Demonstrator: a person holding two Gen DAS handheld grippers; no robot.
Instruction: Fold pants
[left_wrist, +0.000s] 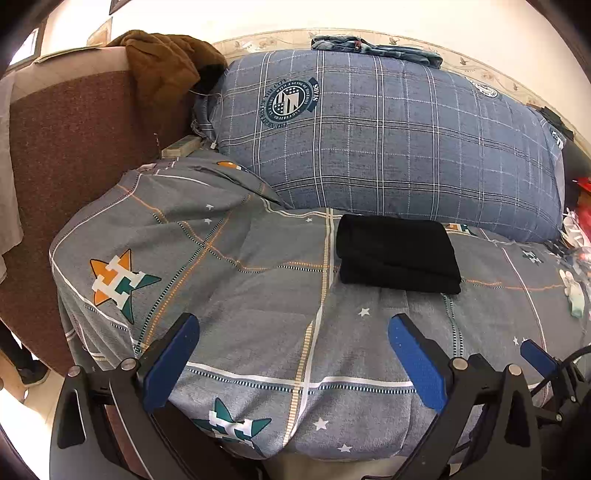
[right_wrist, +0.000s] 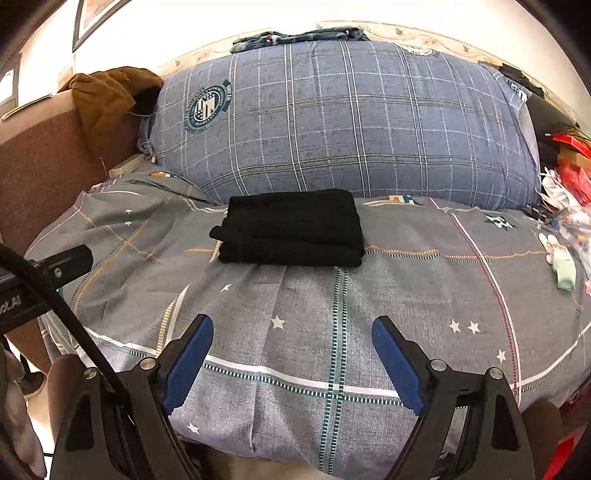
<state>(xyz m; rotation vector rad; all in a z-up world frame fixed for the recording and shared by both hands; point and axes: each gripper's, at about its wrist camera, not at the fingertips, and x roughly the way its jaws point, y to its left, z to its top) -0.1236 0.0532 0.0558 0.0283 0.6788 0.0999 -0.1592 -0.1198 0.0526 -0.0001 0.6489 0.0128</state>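
Black pants (left_wrist: 399, 254) are seen folded into a compact rectangular stack, several layers thick; the stack is laid flat on the grey bedsheet (left_wrist: 258, 295) toward the far edge of the bed, just in front of the blue plaid pillow (left_wrist: 388, 140); whether stack and pillow touch cannot be told. In the right wrist view the pants (right_wrist: 291, 232) are seen with one lower layer poking out a little at the left end.

The left gripper (left_wrist: 293, 354) is held above the near part of the bed, its jaws spread wide with nothing between them; blue pads (left_wrist: 171, 363) are seen on the inner faces of the fingers. The right gripper (right_wrist: 291, 358) is likewise held wide apart and empty, well short of the pants; its blue pads (right_wrist: 397, 363) are clear of the cloth.

The bedsheet (right_wrist: 369, 332) is marked with white and orange grid lines, small white stars and star-shaped emblems; shallow wrinkles are noted near the left edge. A brown garment (left_wrist: 162, 66) is draped over the brown headboard (left_wrist: 74, 147) at the far left corner; a folded blue cloth (left_wrist: 373, 46) is laid on top of the pillow. Mixed clutter (right_wrist: 565, 206), red and white, is heaped along the right edge of the bed.
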